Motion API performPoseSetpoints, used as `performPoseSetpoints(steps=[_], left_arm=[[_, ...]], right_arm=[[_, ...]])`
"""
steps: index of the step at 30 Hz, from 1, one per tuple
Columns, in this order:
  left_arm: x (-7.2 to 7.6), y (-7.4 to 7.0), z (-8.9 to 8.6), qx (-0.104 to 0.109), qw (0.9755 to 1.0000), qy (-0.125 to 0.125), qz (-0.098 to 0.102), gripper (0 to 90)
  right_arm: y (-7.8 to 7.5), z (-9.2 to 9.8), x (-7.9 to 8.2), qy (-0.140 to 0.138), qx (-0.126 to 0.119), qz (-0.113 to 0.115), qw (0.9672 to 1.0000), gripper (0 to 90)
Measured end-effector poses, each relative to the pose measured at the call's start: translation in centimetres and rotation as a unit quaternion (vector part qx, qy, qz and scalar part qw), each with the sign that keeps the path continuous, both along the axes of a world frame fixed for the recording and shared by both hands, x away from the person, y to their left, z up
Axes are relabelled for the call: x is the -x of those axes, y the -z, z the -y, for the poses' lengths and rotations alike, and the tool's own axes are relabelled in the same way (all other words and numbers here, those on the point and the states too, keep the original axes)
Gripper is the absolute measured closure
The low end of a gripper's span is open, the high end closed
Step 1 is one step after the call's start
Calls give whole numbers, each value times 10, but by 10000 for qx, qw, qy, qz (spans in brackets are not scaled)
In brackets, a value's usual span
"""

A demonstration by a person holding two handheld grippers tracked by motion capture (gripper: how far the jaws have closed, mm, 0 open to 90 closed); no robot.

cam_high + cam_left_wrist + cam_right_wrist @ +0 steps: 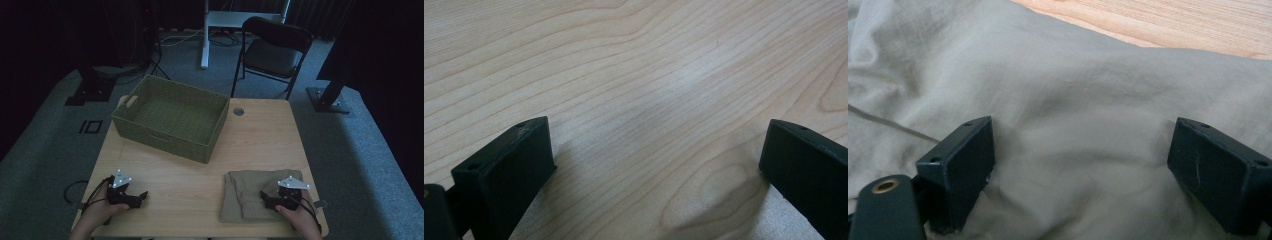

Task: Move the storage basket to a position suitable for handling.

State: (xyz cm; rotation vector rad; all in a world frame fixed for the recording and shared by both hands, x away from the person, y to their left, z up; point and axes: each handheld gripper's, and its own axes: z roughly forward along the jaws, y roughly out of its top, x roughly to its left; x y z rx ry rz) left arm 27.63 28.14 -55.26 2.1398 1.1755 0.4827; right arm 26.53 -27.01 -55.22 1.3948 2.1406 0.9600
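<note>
A pale wooden table (260, 145) is seen in a dim room, set on grey carpet (360, 150). At twelve o'clock beyond the table a black folding chair (272, 52) is placed, with a white stand (207, 30) just left of it and dark supports at ten and two o'clock. A green woven basket (172, 117) is set on the table toward eleven o'clock. A small round grommet (238, 111) is seen in the tabletop just right of the basket. A folded beige cloth (245, 195) is laid at five o'clock, near the front edge. The right gripper (270, 200) is held over the cloth, jaws spread wide, with fabric (1083, 130) lying under and between them but not pinched. The left gripper (137, 197) is held at seven o'clock over bare wood (649, 90), jaws spread apart, nothing gripped, well apart from the cloth.
</note>
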Motion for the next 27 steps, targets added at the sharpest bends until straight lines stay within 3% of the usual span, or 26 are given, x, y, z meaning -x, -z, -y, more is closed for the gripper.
performPoseSetpoints(steps=[12,15,19,22,27], left_arm=[[-2,-2,-10,79,10000,-19,-50,19],[-5,-3,-12,104,9999,-63,-20,19],[-10,-4,-15,370,9992,-163,-39,19],[-13,-3,-17,283,9994,-200,-19,19],[-20,-7,-23,352,9990,-280,48,20]], right_arm=[[-10,-5,0,80,178,-30,9998,131],[-17,-6,0,95,43,51,9999,132],[-26,-10,-5,116,-50,196,9997,132],[-33,-17,-10,75,-128,292,9995,132],[-44,-29,-17,2,-257,422,9988,132]])
